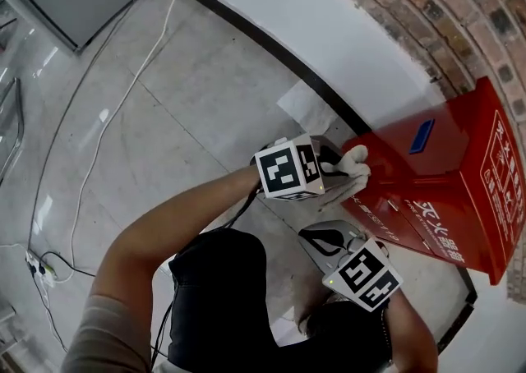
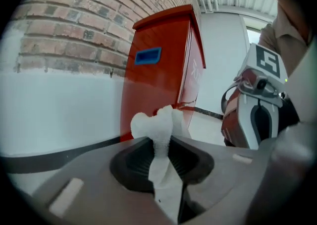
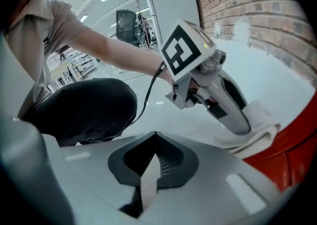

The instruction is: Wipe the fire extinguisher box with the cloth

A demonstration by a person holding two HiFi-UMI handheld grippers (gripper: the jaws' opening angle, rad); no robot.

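The left tongs are pinched tight on a white cloth, which bunches up above their tips and trails down between them. In the head view that bunched cloth is pressed against the red fire extinguisher box, at the near corner of its glossy face; the right gripper view shows it the same way, with the cloth lying on the red surface under the tips of the left tongs. The box stands on the pale tiled floor against a brick wall whose lower part is painted white, with a black skirting strip running along the bottom. A blue recessed handle sits high on one side of the box, and white lettering runs along another side. The right tongs are pressed together with nothing gripped, held just beside the box and below the left ones, pointing towards them and apart from the cloth. A white cable trails across the floor well away from the box.
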